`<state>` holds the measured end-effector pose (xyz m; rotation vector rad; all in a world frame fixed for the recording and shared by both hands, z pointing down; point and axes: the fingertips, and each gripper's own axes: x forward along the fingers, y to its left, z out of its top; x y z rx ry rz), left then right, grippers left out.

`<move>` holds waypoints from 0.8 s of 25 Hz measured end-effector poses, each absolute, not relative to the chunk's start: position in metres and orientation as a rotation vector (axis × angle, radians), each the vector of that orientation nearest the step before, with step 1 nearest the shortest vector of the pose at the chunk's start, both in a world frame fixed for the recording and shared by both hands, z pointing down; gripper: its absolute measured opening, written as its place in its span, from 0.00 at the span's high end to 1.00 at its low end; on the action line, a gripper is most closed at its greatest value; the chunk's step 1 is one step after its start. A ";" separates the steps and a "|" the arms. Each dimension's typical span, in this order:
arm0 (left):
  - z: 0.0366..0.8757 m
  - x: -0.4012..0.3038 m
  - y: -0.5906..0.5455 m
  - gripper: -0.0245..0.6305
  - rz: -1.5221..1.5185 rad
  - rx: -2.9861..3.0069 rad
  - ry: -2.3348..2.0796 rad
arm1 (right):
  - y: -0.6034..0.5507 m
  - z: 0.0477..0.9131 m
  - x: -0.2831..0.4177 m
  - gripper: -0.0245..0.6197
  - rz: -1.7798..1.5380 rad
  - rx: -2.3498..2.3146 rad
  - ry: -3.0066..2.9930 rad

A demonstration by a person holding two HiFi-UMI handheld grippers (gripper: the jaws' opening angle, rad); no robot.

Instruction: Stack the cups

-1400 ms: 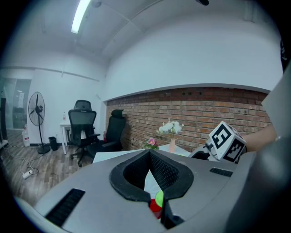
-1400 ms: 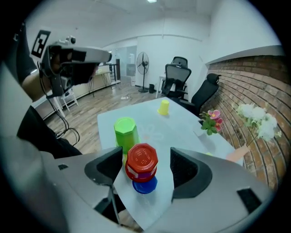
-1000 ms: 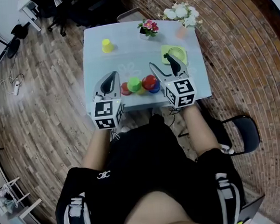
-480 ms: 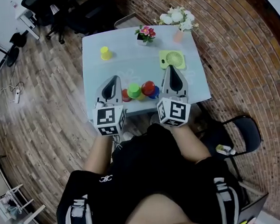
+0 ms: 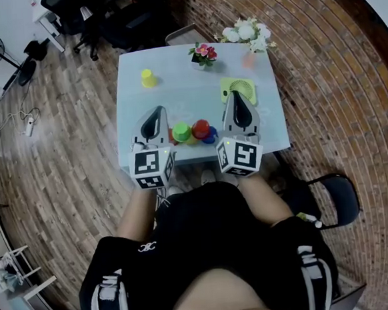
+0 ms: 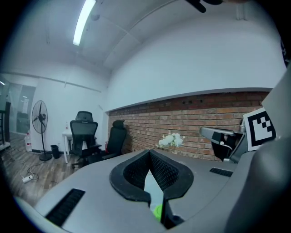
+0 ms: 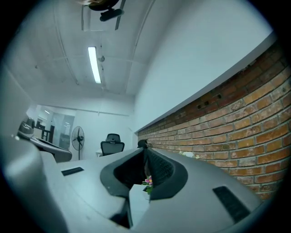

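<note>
Cups (image 5: 200, 128) in green, red and blue huddle at the table's (image 5: 176, 95) six o'clock edge, between the two grippers; a lone yellow cup (image 5: 148, 78) stands at eleven o'clock. Left gripper (image 5: 156, 111) and right gripper (image 5: 235, 95) are both clenched on nothing.

Head view, looking steeply down. I hold the left gripper (image 5: 157, 111) and the right gripper (image 5: 235, 95) over the near edge of the pale blue table (image 5: 272, 128), each with its jaws meeting at the tips. Between them sits a cluster: green cup (image 5: 181, 132), red cup (image 5: 200, 128), blue cup (image 5: 211, 137) (a second red cup (image 5: 172, 135) shows partly beside the left gripper). A yellow cup (image 5: 148, 78) stands well apart at the far left. A green fan (image 5: 238, 88), pink flowers (image 5: 203, 52) and white flowers (image 5: 247, 32) occupy the far right.
</note>
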<state>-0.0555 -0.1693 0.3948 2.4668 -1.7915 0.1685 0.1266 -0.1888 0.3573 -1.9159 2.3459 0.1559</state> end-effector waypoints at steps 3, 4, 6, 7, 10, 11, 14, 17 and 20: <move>0.391 -0.046 -0.175 0.96 0.173 2.453 -1.823 | -0.200 0.353 0.128 0.43 0.103 -1.786 2.398; 0.390 -0.041 -0.177 0.96 0.176 2.449 -1.831 | -0.205 0.355 0.131 0.33 0.086 -1.773 2.400; 0.388 -0.032 -0.180 0.96 0.181 2.442 -1.847 | -0.213 0.357 0.140 0.23 0.077 -1.779 2.394; 0.386 -0.028 -0.182 0.96 0.182 2.438 -1.857 | -0.216 0.357 0.144 0.19 0.072 -1.779 2.396; 0.385 -0.019 -0.187 0.96 0.187 2.412 -1.890 | -0.224 0.359 0.150 0.14 0.070 -1.749 2.420; 0.386 -0.017 -0.188 0.96 0.189 2.400 -1.900 | -0.226 0.359 0.151 0.13 0.081 -1.736 2.429; 0.387 -0.010 -0.193 0.96 0.193 2.380 -1.917 | -0.234 0.359 0.155 0.11 0.100 -1.716 2.443; 0.388 -0.007 -0.195 0.96 0.192 2.381 -1.918 | -0.241 0.360 0.158 0.10 0.076 -1.734 2.442; 0.389 -0.014 -0.195 0.96 0.186 2.380 -1.923 | -0.241 0.361 0.152 0.10 0.039 -1.753 2.423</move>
